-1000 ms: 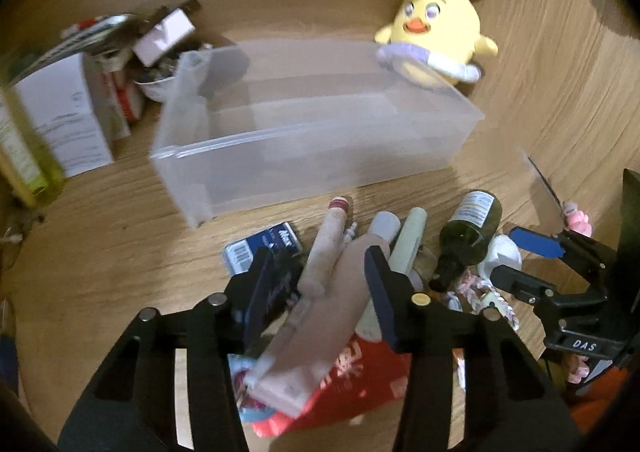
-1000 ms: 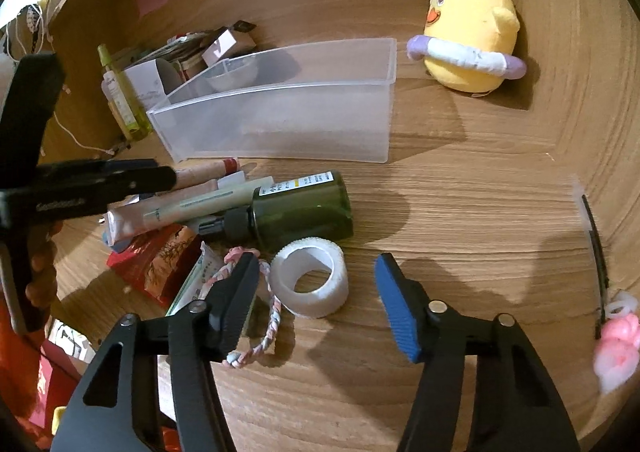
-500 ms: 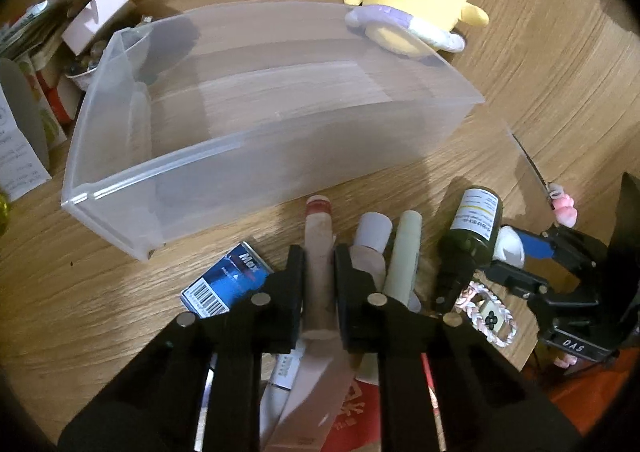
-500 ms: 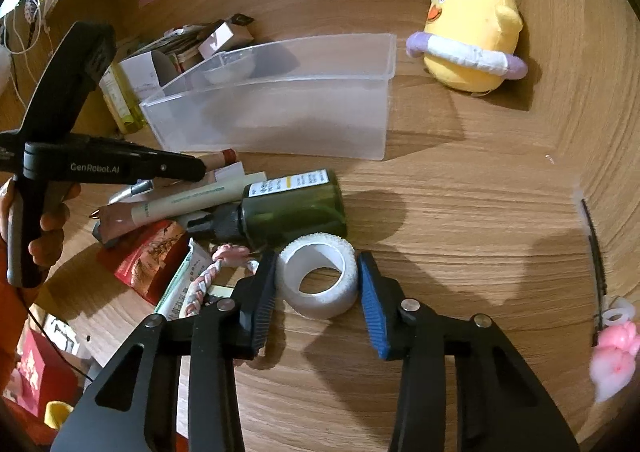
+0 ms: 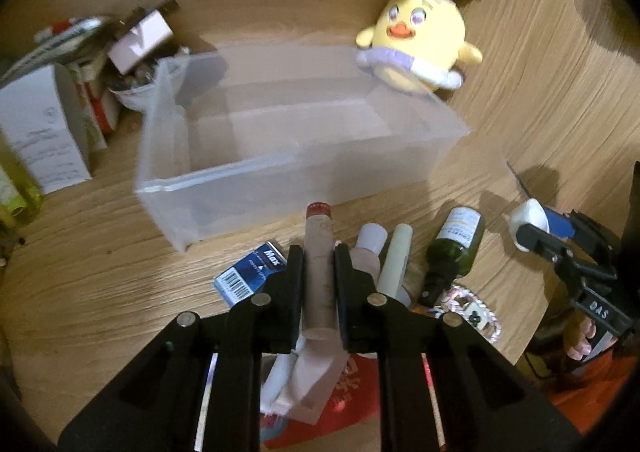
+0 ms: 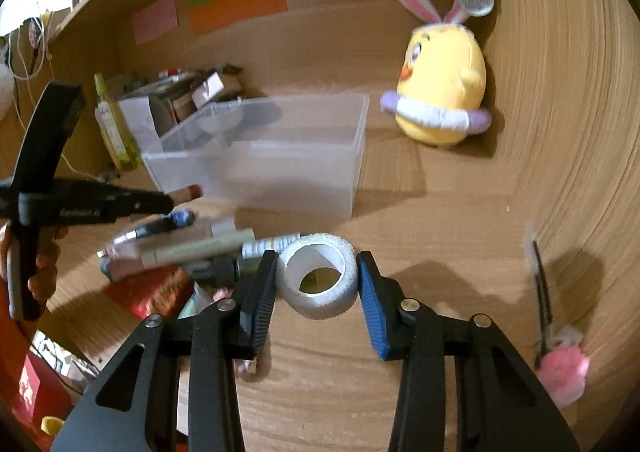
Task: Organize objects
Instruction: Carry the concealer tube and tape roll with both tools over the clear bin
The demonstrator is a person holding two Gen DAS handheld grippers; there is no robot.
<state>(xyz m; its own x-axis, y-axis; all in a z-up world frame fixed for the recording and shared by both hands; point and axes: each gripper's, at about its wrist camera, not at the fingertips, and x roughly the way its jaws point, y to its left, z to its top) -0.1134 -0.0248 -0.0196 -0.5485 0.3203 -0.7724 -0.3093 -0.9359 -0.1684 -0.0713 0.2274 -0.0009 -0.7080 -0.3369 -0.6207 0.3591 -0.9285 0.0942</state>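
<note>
- My left gripper (image 5: 319, 284) is clamped narrow on a pink tube (image 5: 319, 252), red cap pointing forward at the bin (image 5: 296, 168); the tube's flat tail sticks out behind the jaws over the red packet (image 5: 352, 392).
- My right gripper (image 6: 316, 292) pinches the white tape roll (image 6: 320, 276) between its pads, and the roll looks lifted off the table (image 6: 420, 236).
- Just under and beside the left gripper lie a blue pack (image 5: 252, 272), a white-capped tube (image 5: 366, 252), a pale stick (image 5: 394, 256) and a green bottle (image 5: 454, 248), all crowded together.
- Risk, as I judge it: the roll is soft and round, so a tilt could squeeze it out of the pads onto the bottle.
- The tube's tail could drag the neighbouring pieces along, or the tube could pivot in the grip, since it is held near mid-length.
- The clear bin sits just beyond the pile and seems empty; its near wall could catch the cap if I come in low, and the light bin might slide.
- Farthest back a yellow plush (image 6: 444, 100) sits by the bin's far corner, out of my path.
</note>
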